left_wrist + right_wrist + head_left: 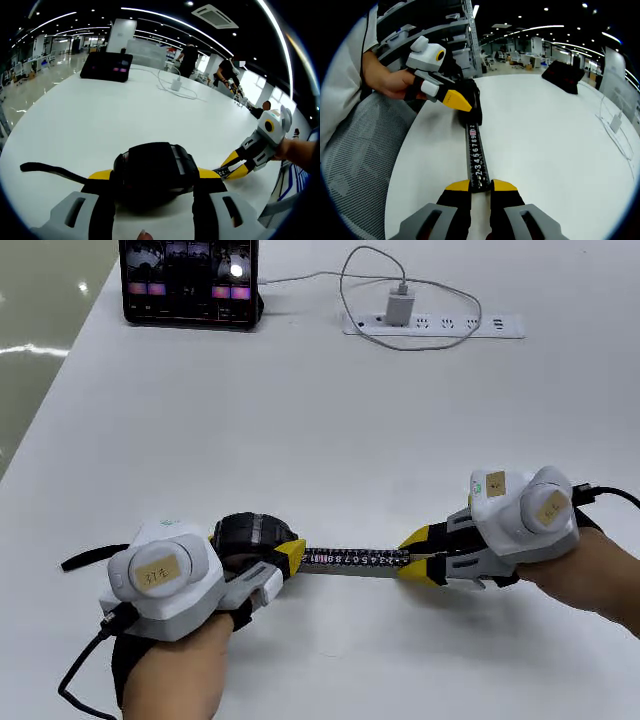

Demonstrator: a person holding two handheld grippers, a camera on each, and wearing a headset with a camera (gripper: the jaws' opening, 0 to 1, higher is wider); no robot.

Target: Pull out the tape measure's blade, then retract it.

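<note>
one black, rounded plastic tape measure case (pixel 250 538), resting on the white worktop (pixel 300 420), clamped between the yellow-tipped jaws of the left gripper (pixel 155 175). one short run of dark numbered metal blade (pixel 355 559), drawn out, its end pinched by the right gripper (pixel 480 186), jaws closed on it. status: pull-out apparently under way; retraction not yet done.

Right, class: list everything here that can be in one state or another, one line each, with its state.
tape measure: held off the table's far side, case clamped in the left tongs
blade: pulled partway out, numbers showing
left tongs: shut on the tape measure
right tongs: shut on the blade's end
tablet: screen lit
charger: plugged into the power strip
</note>
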